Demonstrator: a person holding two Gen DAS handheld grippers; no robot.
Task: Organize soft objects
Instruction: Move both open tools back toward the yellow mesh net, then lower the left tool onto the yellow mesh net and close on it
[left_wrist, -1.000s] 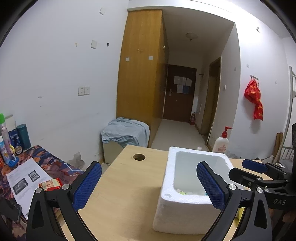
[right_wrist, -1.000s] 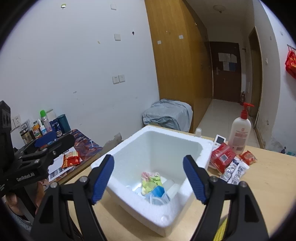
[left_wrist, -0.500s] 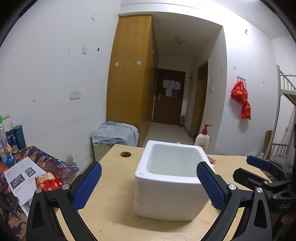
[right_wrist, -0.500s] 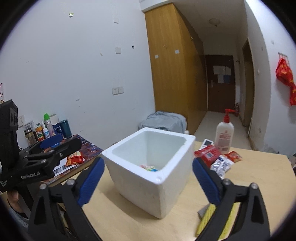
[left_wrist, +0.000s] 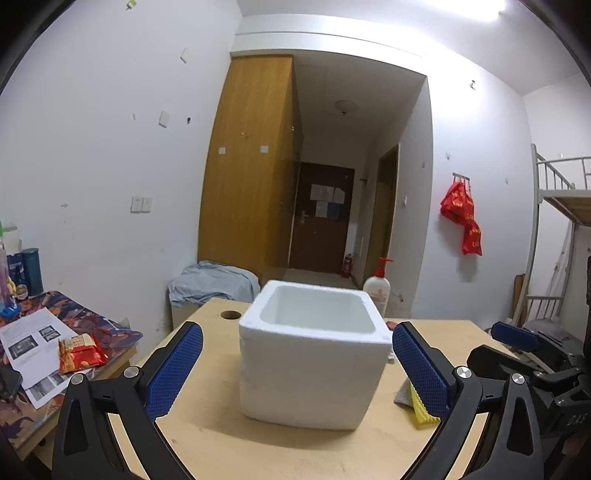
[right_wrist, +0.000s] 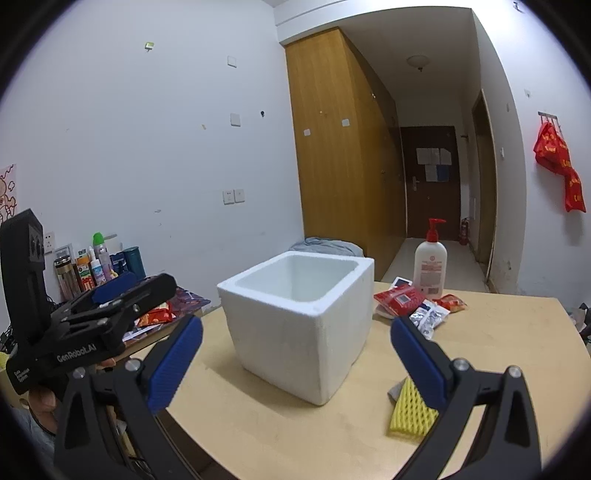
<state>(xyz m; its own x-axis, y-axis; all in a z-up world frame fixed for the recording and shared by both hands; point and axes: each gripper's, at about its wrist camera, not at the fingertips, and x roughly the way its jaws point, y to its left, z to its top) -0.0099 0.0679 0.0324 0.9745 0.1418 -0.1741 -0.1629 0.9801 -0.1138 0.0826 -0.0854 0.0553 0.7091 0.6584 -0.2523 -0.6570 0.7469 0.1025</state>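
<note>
Standing upright on the table (right_wrist: 480, 369), a white, square-walled foam box (right_wrist: 295, 332).

1. "GenRobot.AI" stands in white letters on the black body of the left gripper (right_wrist: 127, 295), in the right wrist view.
2. "DAS" stands faintly on the right gripper (left_wrist: 515, 336), in the left wrist view.

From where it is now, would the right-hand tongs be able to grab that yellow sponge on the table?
Probably yes. The right tongs stand open and empty, and the yellow ridged sponge lies uncovered beside their right finger, clear of the white foam box.
</note>
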